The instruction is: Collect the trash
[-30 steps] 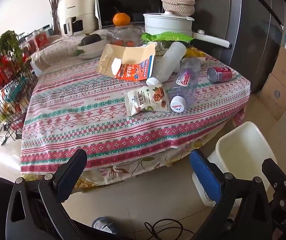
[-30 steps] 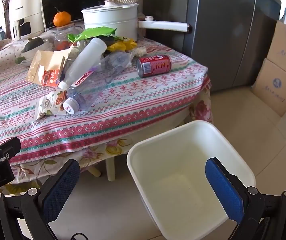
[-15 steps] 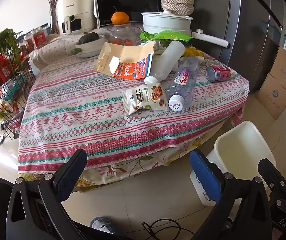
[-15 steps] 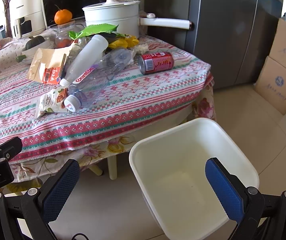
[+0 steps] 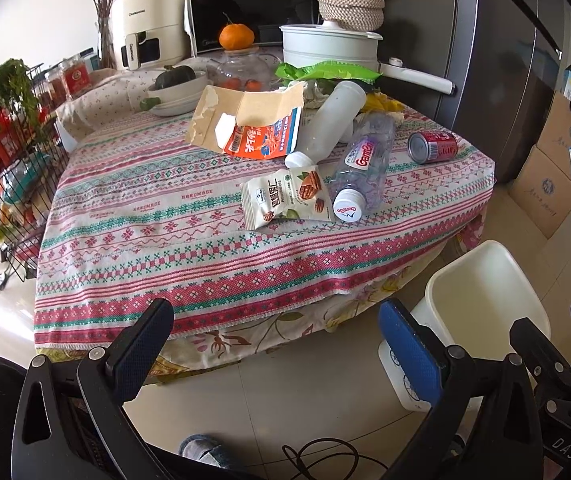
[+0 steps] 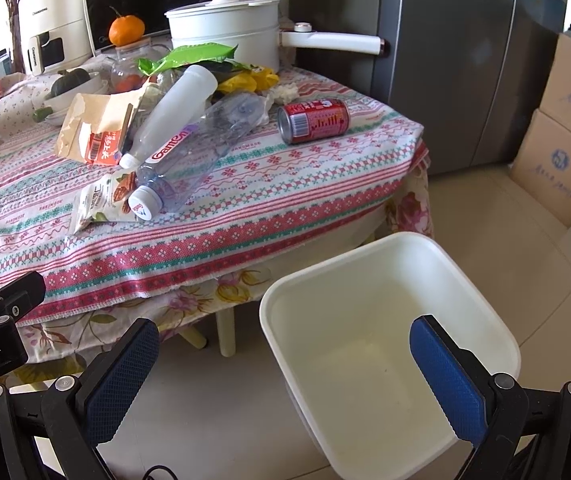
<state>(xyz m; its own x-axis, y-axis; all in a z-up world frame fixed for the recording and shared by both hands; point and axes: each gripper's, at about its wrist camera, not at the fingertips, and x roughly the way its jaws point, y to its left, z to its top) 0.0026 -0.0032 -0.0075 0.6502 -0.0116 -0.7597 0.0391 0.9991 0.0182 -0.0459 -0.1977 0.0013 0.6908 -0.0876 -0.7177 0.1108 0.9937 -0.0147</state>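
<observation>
Both grippers low and short of the table, nothing collected yet by the look of the white bin, bare inside. Left gripper at 6 o'clock in its own view, fingers spread wide and empty, aimed level over the near table edge. Right gripper likewise wide apart and empty, hanging just above the bin's mouth on the floor at 5 o'clock of the table. Next out, on the striped tablecloth, the nut snack packet at 12 o'clock from the left gripper, flat and thin: likely to slide under a pad or drag the cloth instead of lifting. Touching its right edge, the clear water bottle, cap toward the camera, lying on its side; a nudge could roll it off toward 3 o'clock. Leaning over it, the white bottle, propped on the pile, apt to topple if the clear one goes first. Further at 1 o'clock, the red can, alone near the table's right edge, also free to roll. At 11 o'clock, the torn paper bag. Farthest back, green wrapper in front of the white pot: kitchenware close behind, easy to knock on a deep reach.
</observation>
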